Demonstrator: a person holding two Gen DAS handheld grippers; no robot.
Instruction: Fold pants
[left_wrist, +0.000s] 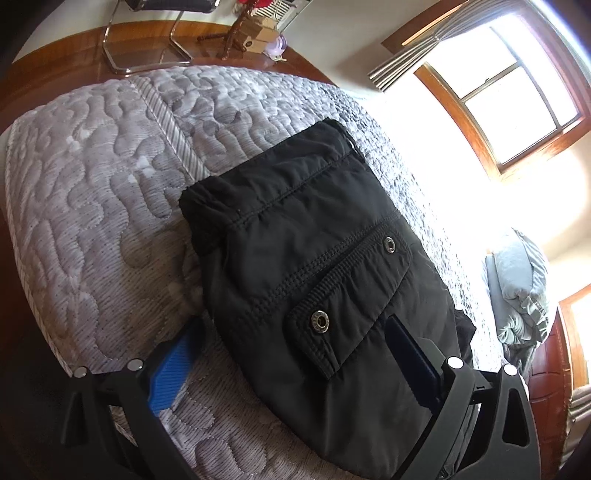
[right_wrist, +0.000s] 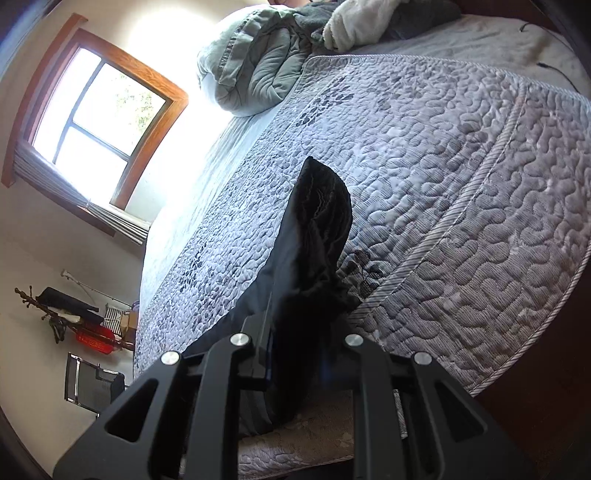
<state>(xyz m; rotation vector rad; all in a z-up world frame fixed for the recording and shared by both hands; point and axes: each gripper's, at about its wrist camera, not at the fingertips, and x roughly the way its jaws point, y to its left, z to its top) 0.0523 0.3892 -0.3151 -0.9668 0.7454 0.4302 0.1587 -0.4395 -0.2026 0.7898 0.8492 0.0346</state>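
Black pants (left_wrist: 314, 258) lie folded on a grey quilted bedspread (left_wrist: 92, 184), with a snap-button pocket flap facing up. My left gripper (left_wrist: 291, 362) is open and wide. Its blue left finger (left_wrist: 173, 369) rests on the bedspread beside the pants, and its dark right finger (left_wrist: 410, 354) lies over the fabric. In the right wrist view a fold of the pants (right_wrist: 317, 221) stands up off the bedspread (right_wrist: 461, 184). My right gripper (right_wrist: 295, 332) is shut on that fold, and the cloth hides its pads.
A bunched grey-green duvet (right_wrist: 255, 66) and a white blanket (right_wrist: 354, 22) lie at the head of the bed. The bright window (left_wrist: 517, 92) is beside the bed. A metal-framed chair (left_wrist: 147, 48) stands on the wooden floor beyond it. The bed edge (right_wrist: 517, 350) drops off at lower right.
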